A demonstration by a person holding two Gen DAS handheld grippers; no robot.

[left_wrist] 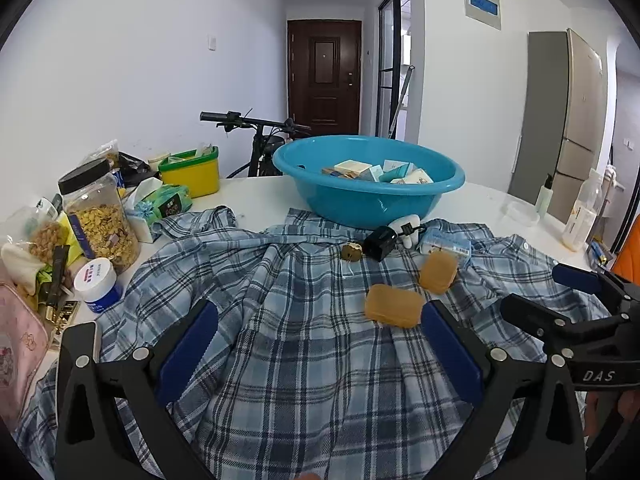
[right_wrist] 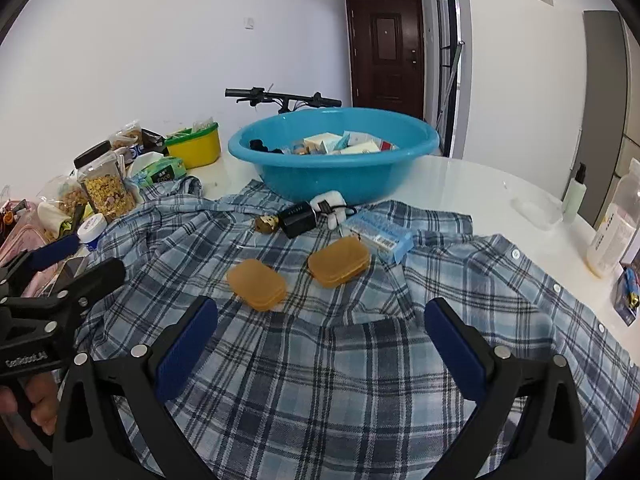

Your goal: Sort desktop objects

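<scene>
two amber soap-like cases lie flat on the plaid shirt [right_wrist: 360,360], the nearer case [right_wrist: 256,285] slightly apart from the farther case [right_wrist: 339,261]. behind them lie a light blue packet [right_wrist: 380,234], a black cube charger [right_wrist: 298,220], a white plug bundle [right_wrist: 332,206] and a small brown nut-like lump [right_wrist: 266,223]. the blue basin [right_wrist: 320,172] beyond already holds small boxes [right_wrist: 344,144].

Shirt [right_wrist: 320,360] spread over near half of table [right_wrist: 472,176]. Basin [right_wrist: 332,160] at far edge of shirt, boxes [right_wrist: 344,144] inside. On shirt just in front of basin: charger [right_wrist: 298,218], small box [right_wrist: 380,234] to its right. Two cases [right_wrist: 256,285] [right_wrist: 339,262] nearer, side by side. Jar [right_wrist: 106,188], tub [right_wrist: 196,148], snack bags far left. Bottles [right_wrist: 612,232] far right.
</scene>
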